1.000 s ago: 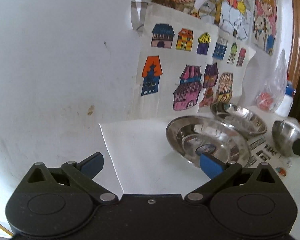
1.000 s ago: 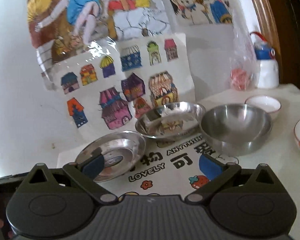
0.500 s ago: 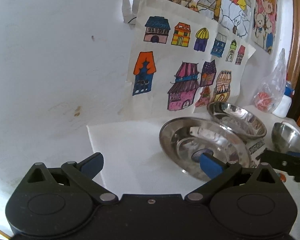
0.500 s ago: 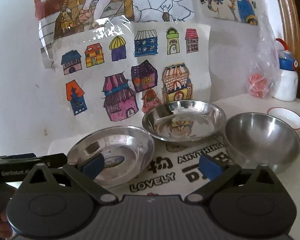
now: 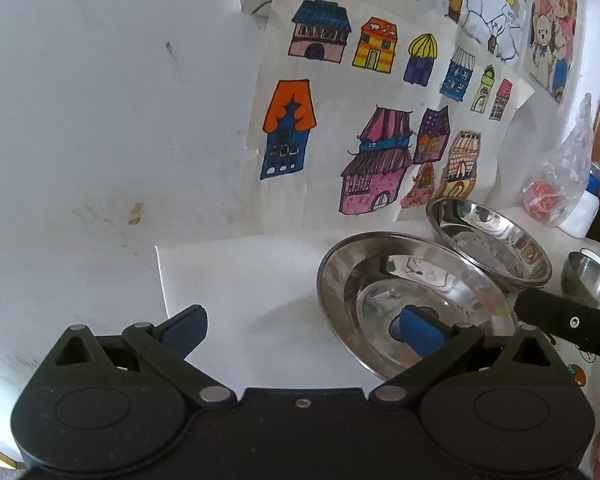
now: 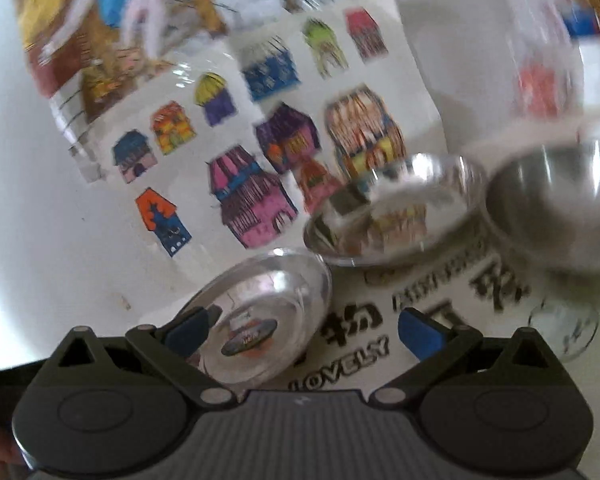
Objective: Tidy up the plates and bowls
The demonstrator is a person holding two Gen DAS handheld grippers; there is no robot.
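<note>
Your left gripper [image 5: 304, 324] is hanging wide open with nothing between its blue pads, its right pad showing over the steel plate [image 5: 412, 300] at about 3 o'clock; since a second ago you have been easing it forward and left, so the plate is sitting closer and larger in its view. Your right gripper [image 6: 304, 328] is gaping just as wide and empty, and it is swinging fast now: its view, sharp half a second ago, is smearing with blur. I am reading that as both tools closing on the plate from opposite sides, with no grasp begun yet.

Counting outward from your tools: one flat steel plate [image 6: 260, 320] nearest, at 6 o'clock in the right view; one shallow steel dish [image 6: 396, 224] just behind it at 2 o'clock; one deep steel bowl [image 6: 556, 204] beside that at 3 o'clock. A pale rim at the right view's lower right is too blurred to name. All three are sitting apart, none nested yet
</note>
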